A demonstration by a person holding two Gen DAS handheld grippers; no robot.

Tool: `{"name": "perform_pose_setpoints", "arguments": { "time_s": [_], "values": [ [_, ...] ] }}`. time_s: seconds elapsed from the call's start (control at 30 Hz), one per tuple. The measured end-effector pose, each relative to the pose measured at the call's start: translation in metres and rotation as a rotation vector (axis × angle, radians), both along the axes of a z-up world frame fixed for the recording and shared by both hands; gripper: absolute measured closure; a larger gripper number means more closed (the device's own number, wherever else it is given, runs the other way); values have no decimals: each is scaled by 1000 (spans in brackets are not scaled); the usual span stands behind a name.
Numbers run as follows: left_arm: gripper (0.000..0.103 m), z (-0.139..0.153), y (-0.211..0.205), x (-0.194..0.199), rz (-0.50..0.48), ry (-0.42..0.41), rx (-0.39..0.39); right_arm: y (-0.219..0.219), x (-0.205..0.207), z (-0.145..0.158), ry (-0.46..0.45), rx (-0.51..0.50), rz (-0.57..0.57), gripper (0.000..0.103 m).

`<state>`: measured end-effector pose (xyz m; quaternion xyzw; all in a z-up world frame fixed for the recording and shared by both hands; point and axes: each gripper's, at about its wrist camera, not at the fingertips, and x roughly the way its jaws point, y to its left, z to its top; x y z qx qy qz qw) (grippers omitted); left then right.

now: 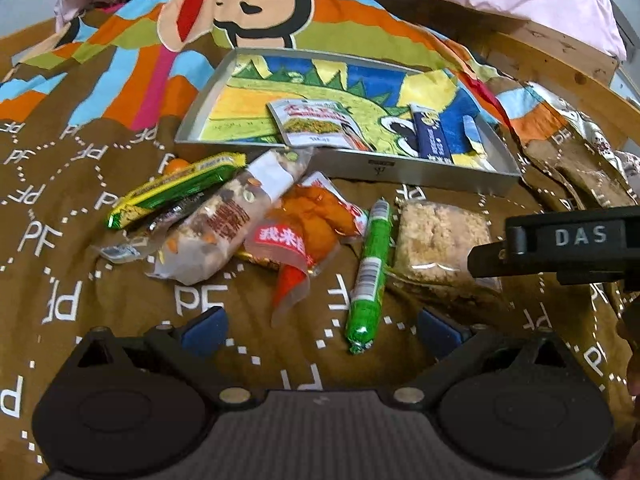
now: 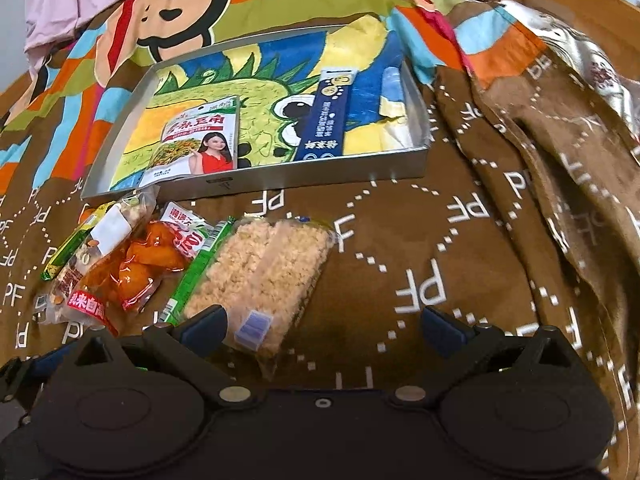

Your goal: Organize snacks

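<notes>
Across the middle of both frames the loose snacks lie in a row on the brown bedspread [image 2: 420, 240], just below the metal tray [image 2: 256, 174], which already holds a flat packet [image 2: 196, 140] and a blue stick pack [image 2: 324, 120]. Both the left hand-held gripper [image 1: 320, 326] and the right hand-held gripper [image 2: 320, 326] are spread wide and hold nothing. Nearest the right one, the rice cake pack [image 2: 260, 268] looks light, crumbly and slick-wrapped; I would pinch it gently across its short sides. The green sausage [image 1: 368, 264] seems firm but rolls easily.

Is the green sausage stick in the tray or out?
Out. The green sausage stick lies on the brown blanket, in front of the tray.
</notes>
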<state>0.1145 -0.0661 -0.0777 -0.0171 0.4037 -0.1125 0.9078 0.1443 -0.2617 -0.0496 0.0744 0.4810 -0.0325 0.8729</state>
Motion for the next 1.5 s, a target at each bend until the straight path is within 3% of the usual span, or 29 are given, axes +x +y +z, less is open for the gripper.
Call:
{"name": "perform_pose_setpoints", "arguments": {
  "time_s": [0.2,0.33,0.43,0.67,0.93,1.1,1.3,1.5],
  "values": [
    [1,-2,6,4,51,-15,-61,6,23,-5,-6,12,8,1],
    [1,-5,0,6,39,-24,-17,11,45,-17,19,50,0,1],
    [1,-6,-6,4,18,-35,26,19,51,-21,19,21,23,1],
    [1,-6,-5,4,20,-33,13,31,46,-24,24,-44,114,1],
    [5,-3,-2,0,13,-44,-10,7,32,-18,81,8,90,4],
    [9,1,-5,-3,-21,-66,-37,-5,20,-12,69,-28,48,3],
    [16,3,-22,-4,-101,-116,23,-8,21,-12,58,-55,41,4],
    [20,0,-30,2,-107,-142,43,-8,26,-14,53,-52,41,4]
  ]
}}
